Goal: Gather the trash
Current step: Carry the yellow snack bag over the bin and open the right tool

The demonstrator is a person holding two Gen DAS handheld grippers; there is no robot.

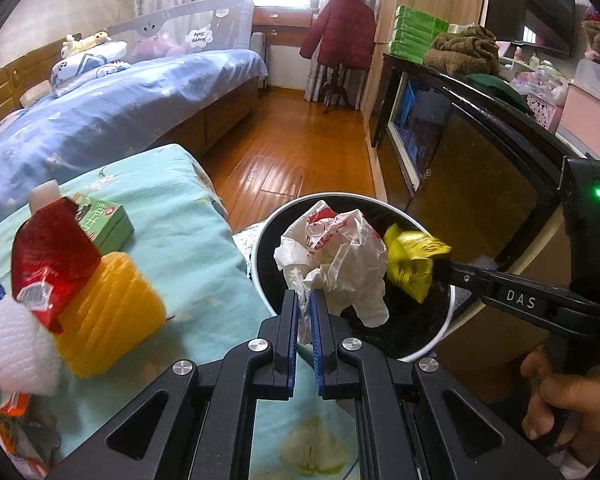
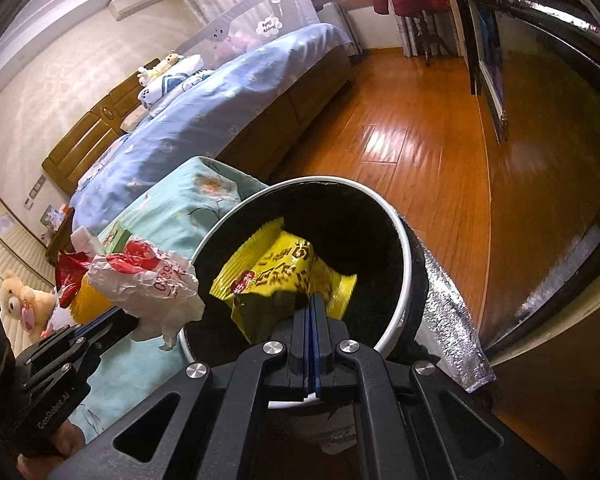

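A crumpled white bag (image 1: 336, 256) is clamped by the left gripper (image 1: 305, 300), a yellow wrapper (image 2: 284, 280) by the right gripper (image 2: 313, 304), both jaws closed, over the bin (image 2: 400, 240).

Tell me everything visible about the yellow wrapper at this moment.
The yellow wrapper is a crumpled, glossy plastic snack packet with dark printed characters and a small red logo. It is pinched at one edge in the shut right claw, creased and bunched near the grip. It hangs over the open mouth of the round, white-rimmed bin with a dark lining. In the left wrist view it sits right beside the white crumpled bag; contact is unclear.
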